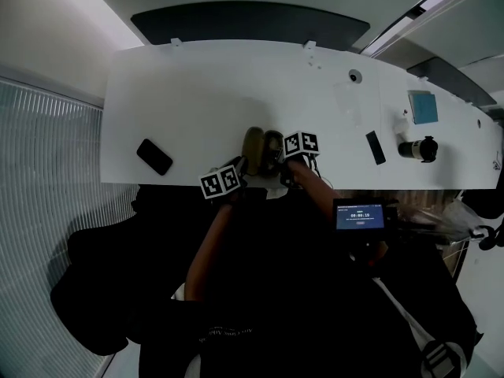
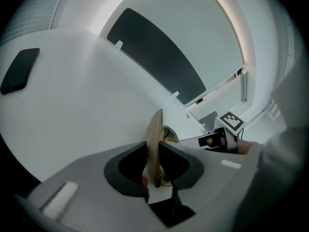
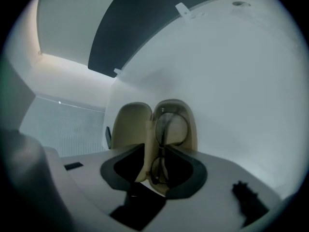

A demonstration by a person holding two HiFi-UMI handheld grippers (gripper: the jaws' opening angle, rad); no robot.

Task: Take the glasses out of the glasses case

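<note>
Left claw [image 2: 153,148] clamped on the thin edge of one case [image 2: 155,124] shell, pinning it. Right claw [image 3: 157,151] has its jaws apart, astride the near lens of the glasses [image 3: 170,125] and the case's middle ridge. Pads don't look to be pressing, so no grip yet. Glasses lie folded in the right-hand shell of the open case, as the right gripper view shows it; the other shell sits empty beside it. Case is on the white desk [image 1: 205,101] near its front edge, between both claws. Phone [image 1: 154,157] well off to the left, not in play.

Handling, my read: glasses are light and fragile, with a thin dark frame and slick lenses that scratch or smudge easily. Best hold is the frame at the bridge or rim edge, not across a lens face. Squeeze gently and lift straight out so the temples don't snag the shell. Case is stiff and light and may slide or tip, so the left hold needs to be firm.
</note>
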